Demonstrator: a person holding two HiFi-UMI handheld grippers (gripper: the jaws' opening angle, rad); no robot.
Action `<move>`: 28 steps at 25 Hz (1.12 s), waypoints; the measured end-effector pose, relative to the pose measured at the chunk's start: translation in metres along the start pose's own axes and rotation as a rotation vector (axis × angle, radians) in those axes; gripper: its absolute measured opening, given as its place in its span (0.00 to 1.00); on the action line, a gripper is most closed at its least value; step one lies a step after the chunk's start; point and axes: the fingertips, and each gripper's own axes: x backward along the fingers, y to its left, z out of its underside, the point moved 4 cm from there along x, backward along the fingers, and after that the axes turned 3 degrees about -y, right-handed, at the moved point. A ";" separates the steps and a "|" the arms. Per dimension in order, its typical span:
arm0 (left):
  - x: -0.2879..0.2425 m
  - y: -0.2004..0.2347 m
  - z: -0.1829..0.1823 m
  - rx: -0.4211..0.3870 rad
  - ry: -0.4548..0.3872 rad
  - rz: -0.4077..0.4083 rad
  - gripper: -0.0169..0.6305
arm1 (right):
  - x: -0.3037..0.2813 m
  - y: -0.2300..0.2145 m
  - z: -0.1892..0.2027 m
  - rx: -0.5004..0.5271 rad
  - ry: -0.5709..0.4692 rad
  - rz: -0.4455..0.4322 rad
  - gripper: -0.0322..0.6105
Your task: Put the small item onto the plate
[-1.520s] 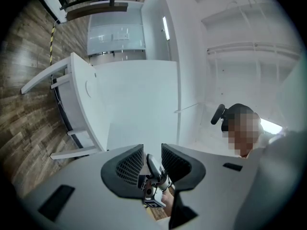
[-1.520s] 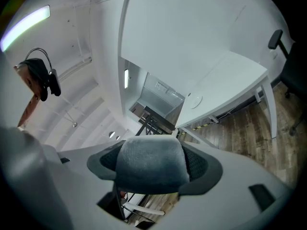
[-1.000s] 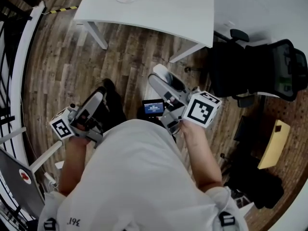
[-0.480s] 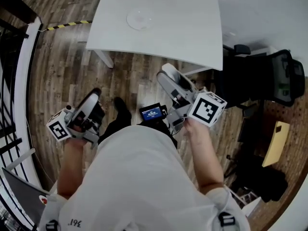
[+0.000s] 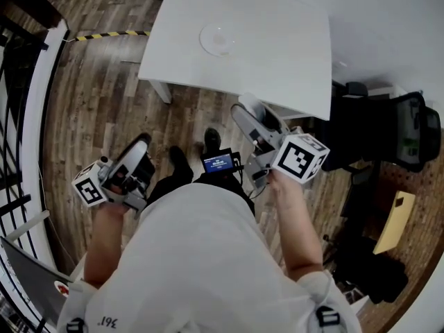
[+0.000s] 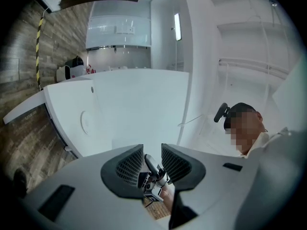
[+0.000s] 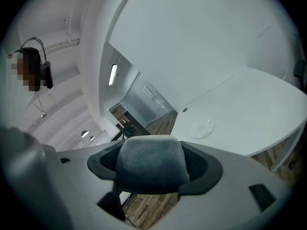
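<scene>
- Small item [image 7: 151, 158]: a grey, soft-looking rounded block, clamped in the right hand-held gripper [image 7: 152, 170].
- Left hand-held gripper [image 6: 152, 152]: narrowly parted, nothing gripped.
- Plate [image 5: 218, 39] on the desk [image 5: 281, 30] ahead of both, closer than before.

White table [image 5: 277, 40], pale plate [image 5: 218, 39] (nearly the table's tone), brown plank-grained floor [image 5: 90, 103], yellow-black striped tape [image 5: 111, 35], grey small item [image 7: 151, 169]

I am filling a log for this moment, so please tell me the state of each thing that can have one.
left gripper: open, nothing between the jaws.
right gripper: shut on the grey soft item.
plate: empty, lying flat on the white table.
small screen: lit.
</scene>
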 end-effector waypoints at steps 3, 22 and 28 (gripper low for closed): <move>-0.007 0.002 -0.003 -0.018 -0.028 -0.019 0.21 | -0.011 -0.011 -0.007 0.000 0.013 -0.015 0.58; -0.057 0.012 -0.012 -0.061 -0.134 -0.098 0.21 | -0.077 -0.072 -0.060 0.020 0.068 -0.058 0.58; -0.071 0.022 -0.023 -0.081 -0.151 -0.106 0.21 | -0.102 -0.092 -0.070 0.006 0.092 -0.067 0.58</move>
